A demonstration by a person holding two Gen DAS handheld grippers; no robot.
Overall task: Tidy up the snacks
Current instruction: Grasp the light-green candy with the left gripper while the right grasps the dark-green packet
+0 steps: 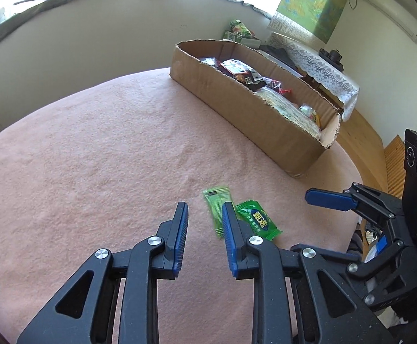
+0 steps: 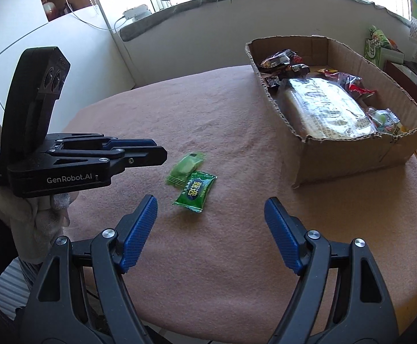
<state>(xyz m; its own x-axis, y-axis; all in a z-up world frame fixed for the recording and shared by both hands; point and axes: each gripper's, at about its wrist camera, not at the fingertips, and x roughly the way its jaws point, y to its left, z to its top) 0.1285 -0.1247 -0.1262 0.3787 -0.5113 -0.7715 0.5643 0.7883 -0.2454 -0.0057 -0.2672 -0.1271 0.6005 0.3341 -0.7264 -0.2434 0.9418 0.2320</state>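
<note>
Two green snack packets [image 2: 194, 190], one cardboard box [image 2: 351, 154], two grippers [image 2: 209, 235].

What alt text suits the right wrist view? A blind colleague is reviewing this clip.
Two green snack packets lie on a pink tablecloth just ahead of the open right gripper. The left gripper hovers at left; a cardboard box of snacks sits at right.

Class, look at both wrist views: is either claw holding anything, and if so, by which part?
Nothing is held. The left claw and right claw are open and empty; both green snack packets lie on the pink tablecloth.
</note>
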